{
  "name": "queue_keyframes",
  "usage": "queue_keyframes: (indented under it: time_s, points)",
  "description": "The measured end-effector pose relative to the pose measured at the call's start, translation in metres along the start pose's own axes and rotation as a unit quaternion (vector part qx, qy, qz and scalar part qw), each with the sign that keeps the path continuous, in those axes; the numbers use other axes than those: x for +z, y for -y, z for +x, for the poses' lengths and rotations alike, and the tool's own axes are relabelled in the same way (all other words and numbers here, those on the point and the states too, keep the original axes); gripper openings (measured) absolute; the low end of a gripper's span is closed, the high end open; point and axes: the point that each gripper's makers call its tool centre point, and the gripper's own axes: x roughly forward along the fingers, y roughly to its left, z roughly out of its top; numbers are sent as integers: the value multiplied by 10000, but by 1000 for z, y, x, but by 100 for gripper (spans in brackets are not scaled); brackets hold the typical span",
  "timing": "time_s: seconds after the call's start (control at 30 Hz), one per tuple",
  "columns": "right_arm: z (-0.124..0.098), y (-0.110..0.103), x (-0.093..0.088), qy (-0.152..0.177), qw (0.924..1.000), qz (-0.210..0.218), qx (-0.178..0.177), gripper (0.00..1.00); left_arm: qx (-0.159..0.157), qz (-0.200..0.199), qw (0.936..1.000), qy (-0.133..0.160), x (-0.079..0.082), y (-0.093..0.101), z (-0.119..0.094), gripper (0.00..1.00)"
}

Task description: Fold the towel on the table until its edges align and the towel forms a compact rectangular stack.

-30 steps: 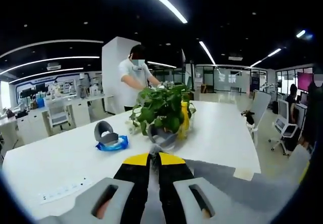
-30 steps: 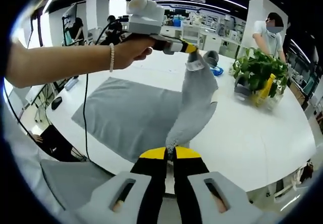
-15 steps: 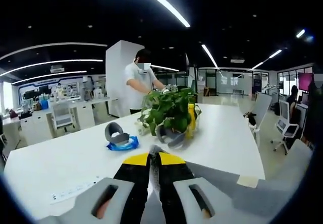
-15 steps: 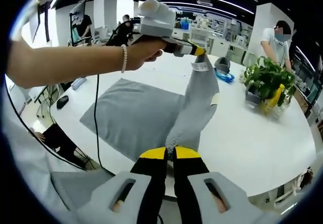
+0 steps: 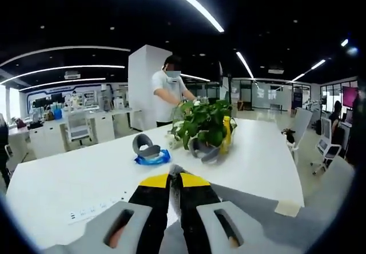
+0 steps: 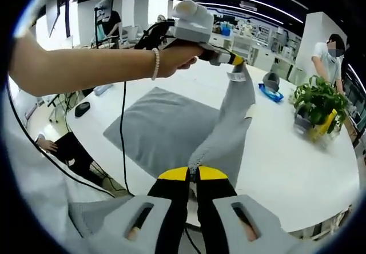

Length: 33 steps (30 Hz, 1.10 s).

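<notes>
The grey towel (image 6: 163,131) lies partly flat on the white table (image 6: 274,162), with one edge lifted into a taut strip (image 6: 231,122) between both grippers. My right gripper (image 6: 192,173) is shut on the towel's near corner. The left gripper (image 6: 234,60), held in a person's hand, is shut on the far corner, raised above the table. In the left gripper view, my left gripper (image 5: 174,175) is shut on a bit of grey towel cloth (image 5: 175,169), and more towel (image 5: 257,208) spreads below at the right.
A potted green plant (image 5: 205,129) with a yellow bottle (image 5: 226,135) stands mid-table, a grey tape roll on a blue ring (image 5: 147,151) beside it. A power strip (image 5: 94,211) lies at left. A person (image 5: 170,91) stands behind the table. Office chairs (image 5: 320,145) are at right.
Both views have shifted as the hands moved; the plant and tape roll sit farther right in the left gripper view. The lifted towel strip stays stretched between the two shut grippers.
</notes>
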Motion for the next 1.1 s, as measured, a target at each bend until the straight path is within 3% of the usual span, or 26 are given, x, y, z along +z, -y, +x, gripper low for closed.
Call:
queue_keyframes:
  time_s: [0.23,0.63,1.1]
  points:
    - [11,-26,18,43,9988,-370,302,1,94,38,9999,29,-2,-21,-10,6]
    - [25,-43,32,34,9952,-780,598,2,243,-104,9996,104,-4,-50,-20,6]
    - [40,-78,43,16,9844,-1421,1038,2,518,-149,9985,44,-17,-79,-42,6]
